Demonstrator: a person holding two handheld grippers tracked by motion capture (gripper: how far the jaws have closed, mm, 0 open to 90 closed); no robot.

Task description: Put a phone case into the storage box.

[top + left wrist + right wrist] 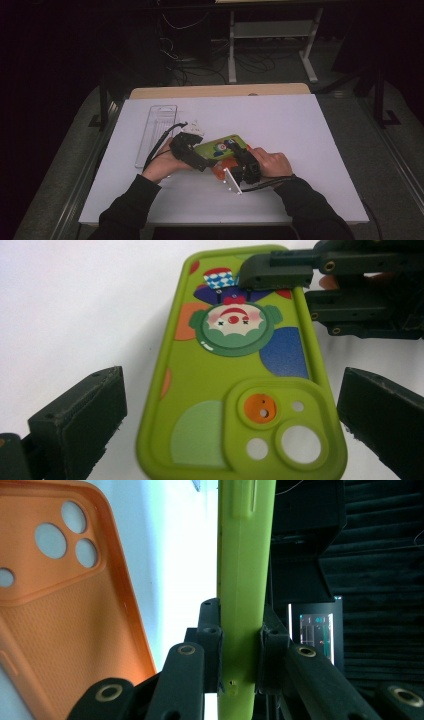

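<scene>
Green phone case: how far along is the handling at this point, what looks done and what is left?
Done: the green phone case is up off the white table, apart from the orange case lying below. In hand: the right gripper pinches its edge between both fingers; the left gripper stands open around the camera end, not touching. Left: where the green case goes next cannot be told; the clear tray lies at the left.

Clear plastic tray [156, 131] lying along the surface's [300, 150] left side, orange case [220, 173] sitting under the green case [220, 147], wide bare room stretching right
</scene>
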